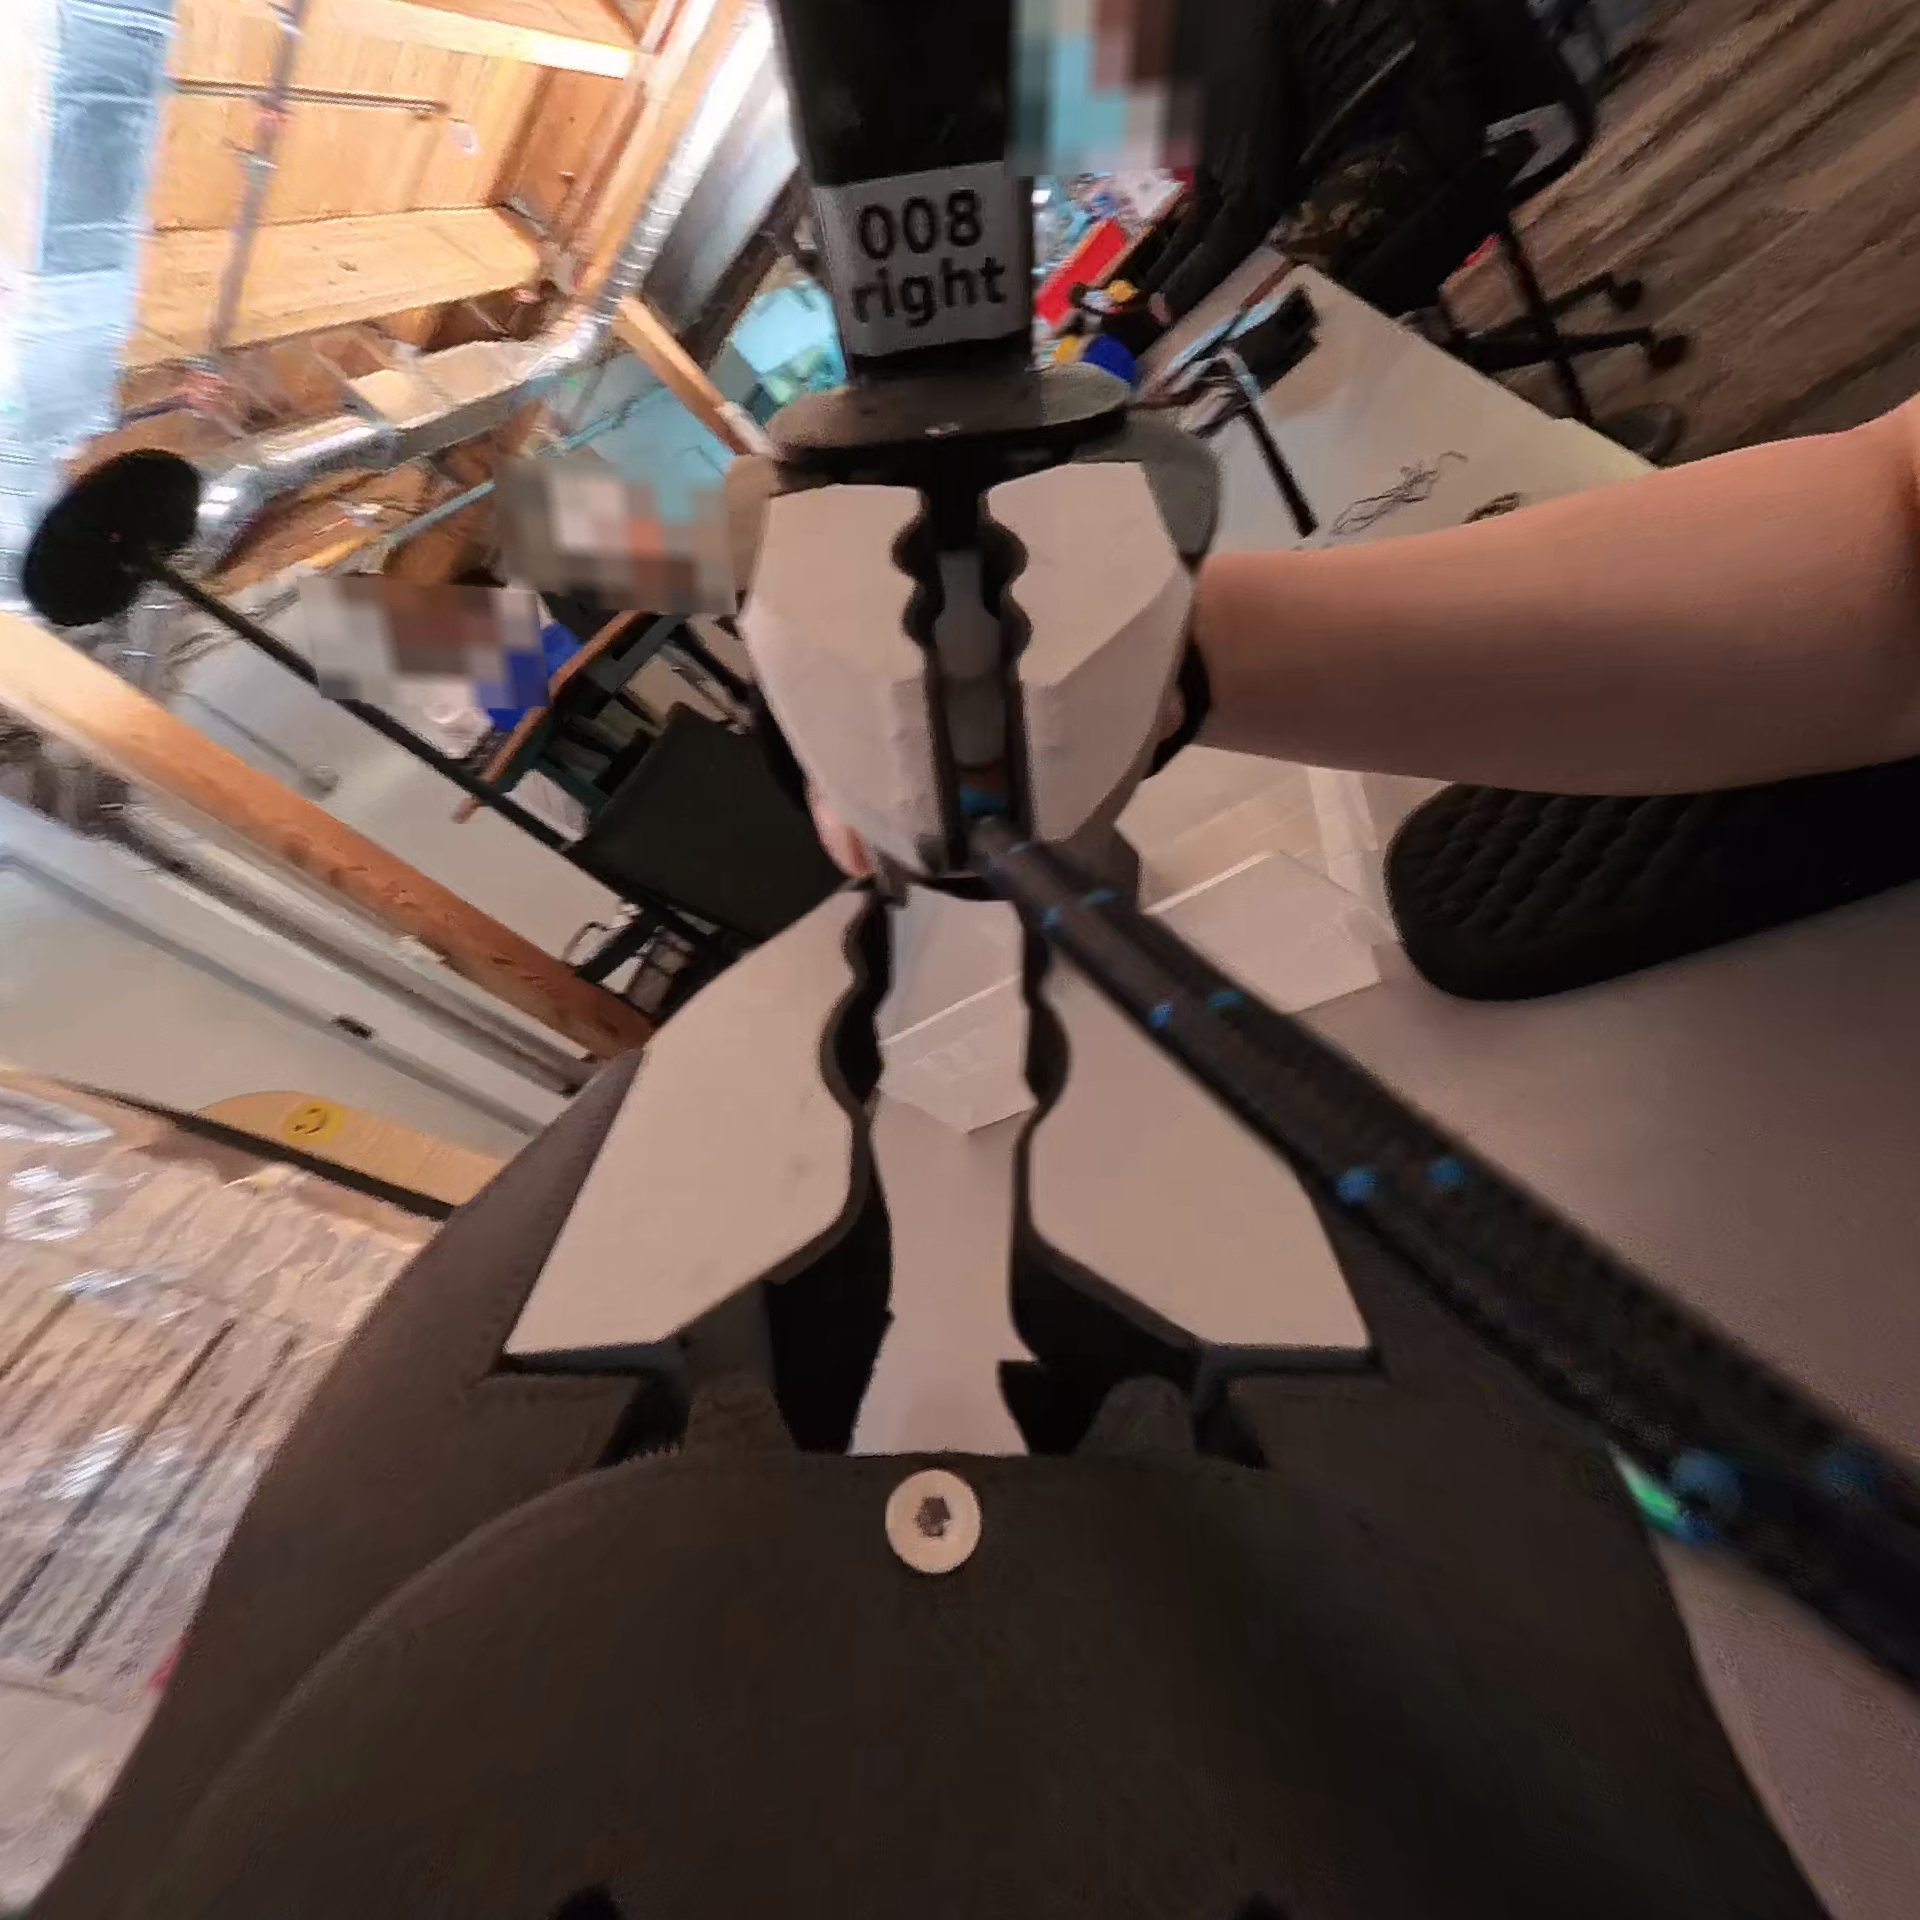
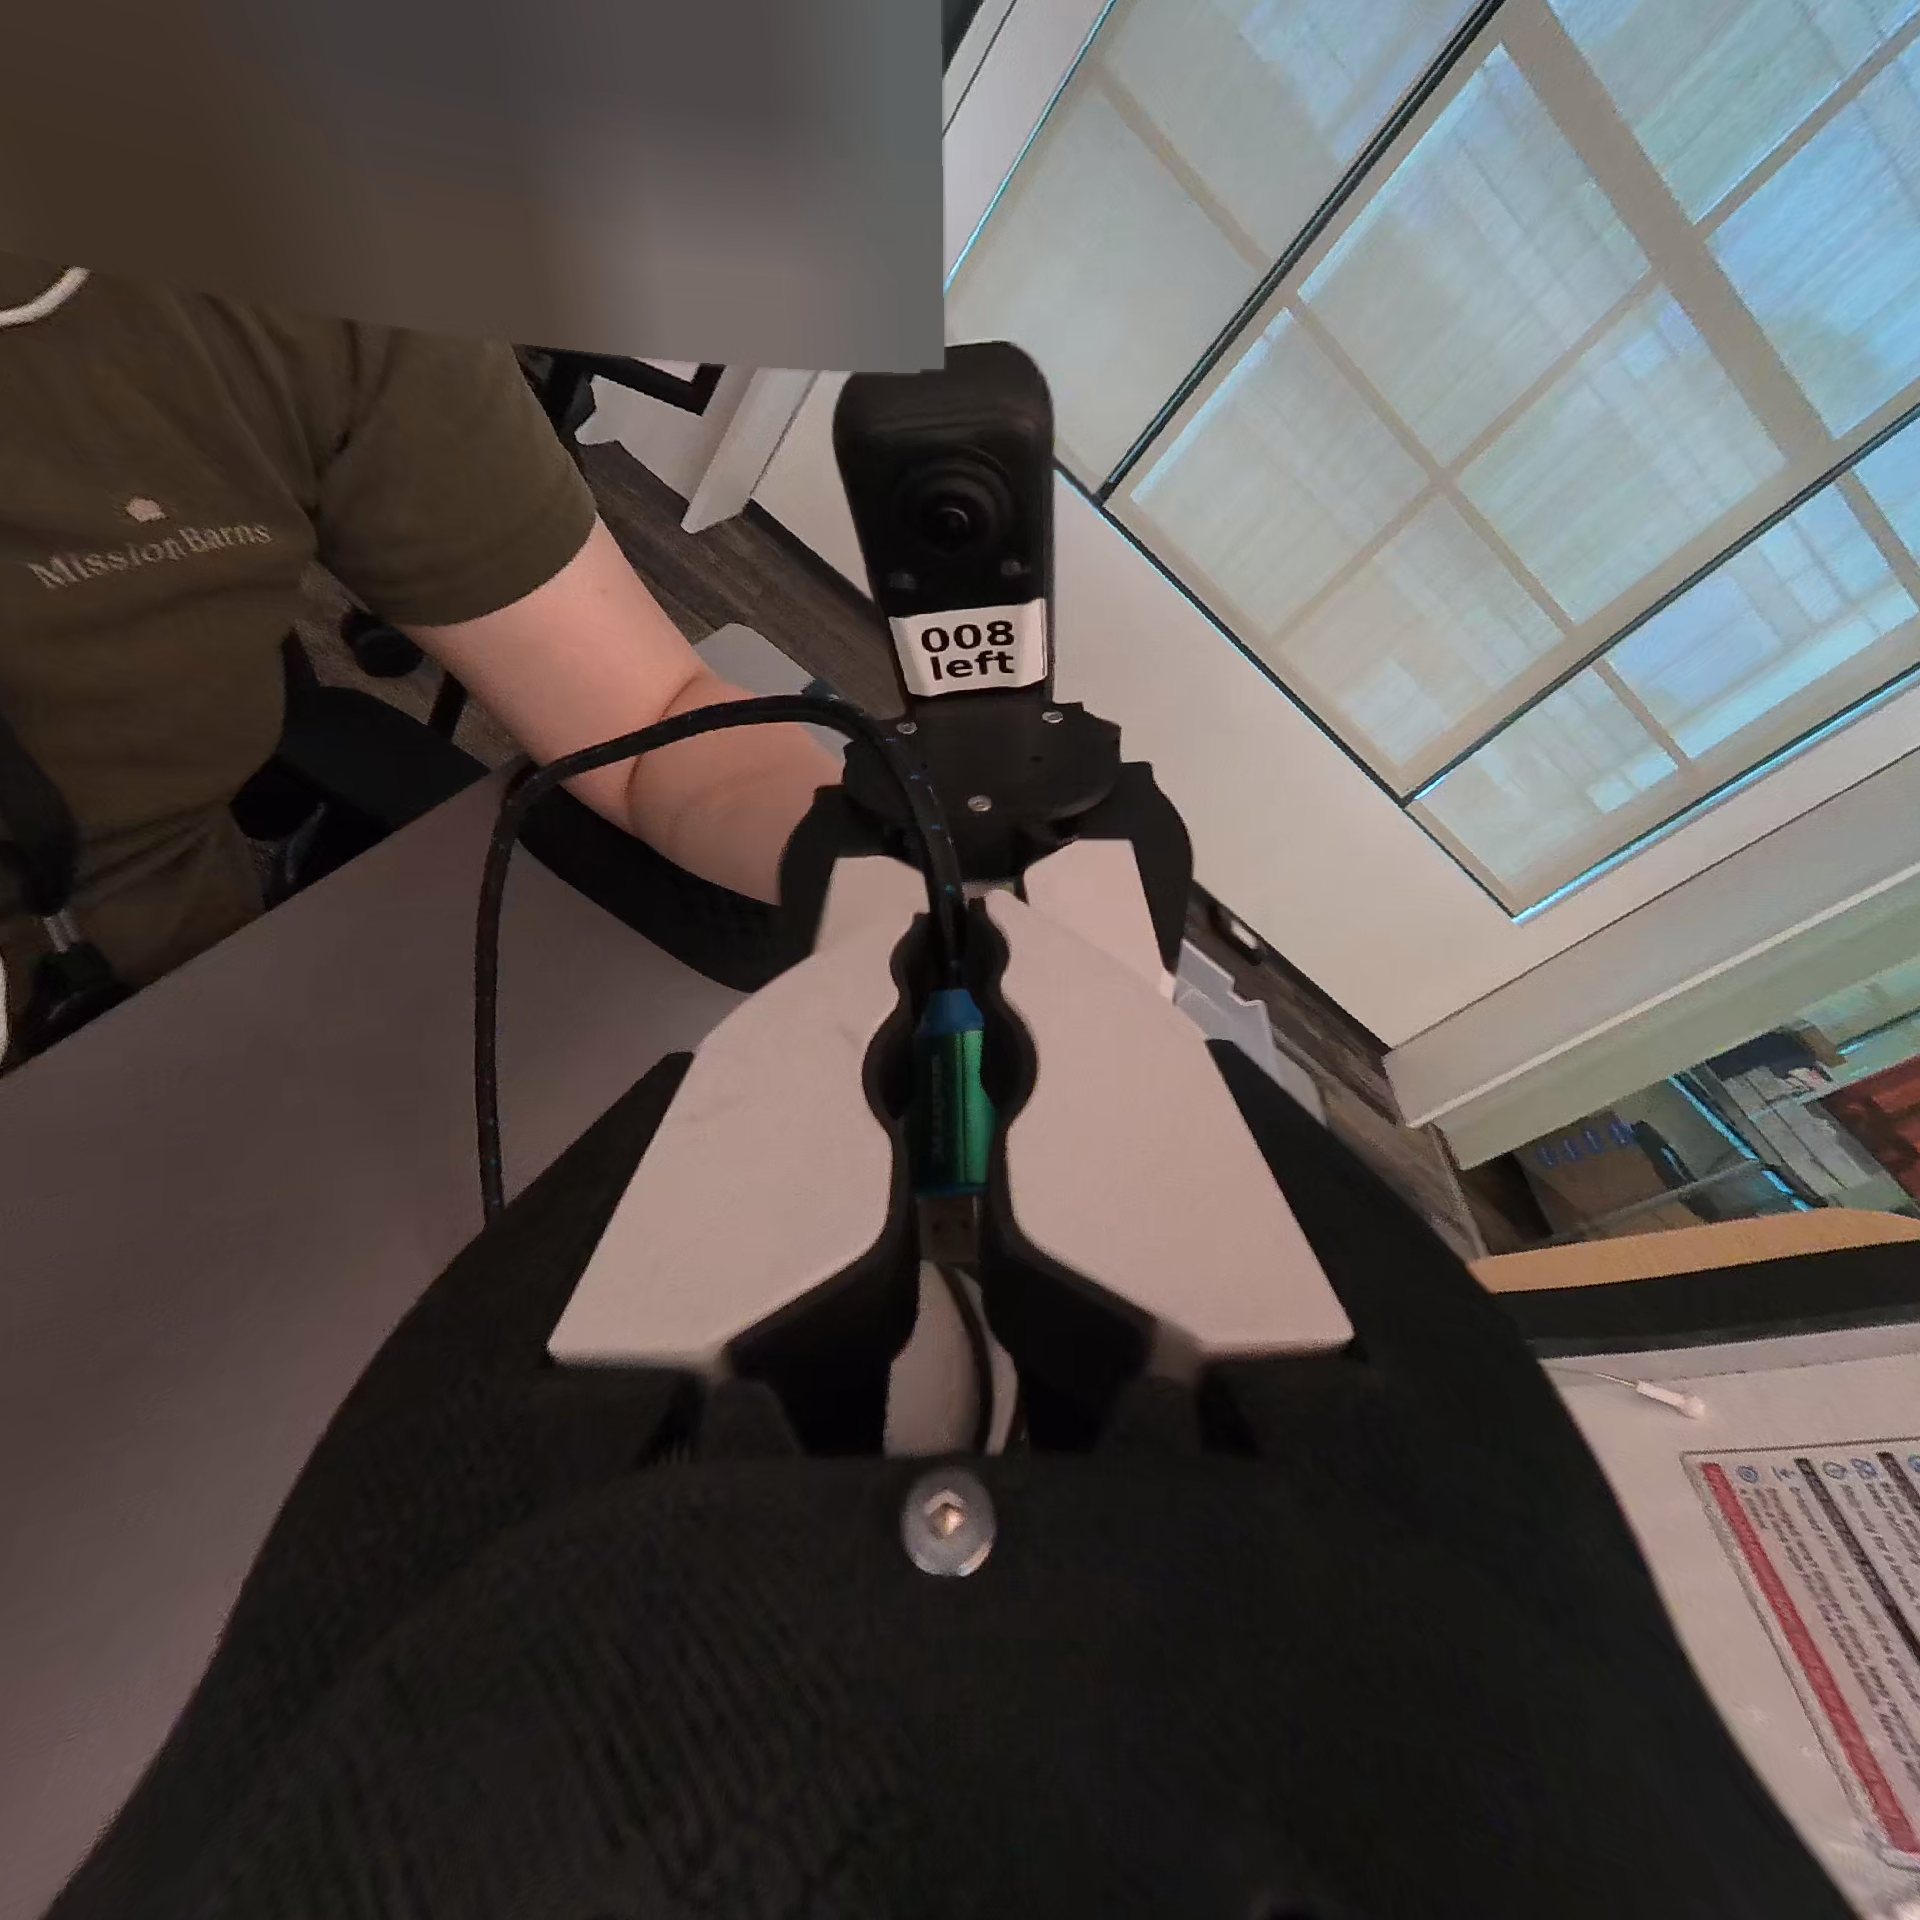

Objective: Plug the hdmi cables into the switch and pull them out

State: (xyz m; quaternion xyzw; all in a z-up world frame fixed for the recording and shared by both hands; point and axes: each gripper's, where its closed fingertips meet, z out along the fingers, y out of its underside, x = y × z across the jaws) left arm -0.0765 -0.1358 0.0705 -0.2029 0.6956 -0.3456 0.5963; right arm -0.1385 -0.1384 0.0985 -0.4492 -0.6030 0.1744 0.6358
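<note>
Right gripper: pinching one green metal HDMI plug, tip to tip with left gripper.
Left gripper: fingers slightly parted, gripping nothing visible.
Cable: one black braided blue-flecked cable crosses beside left gripper.
Forearms: two, over grey table.

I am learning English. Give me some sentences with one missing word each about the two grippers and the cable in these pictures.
1. The right gripper is shut on a metallic plug whose colour is ____.
2. The black braided cable has small flecks of ____.
3. The left gripper points ____ the right gripper.

Missing words: green; blue; toward.
</note>
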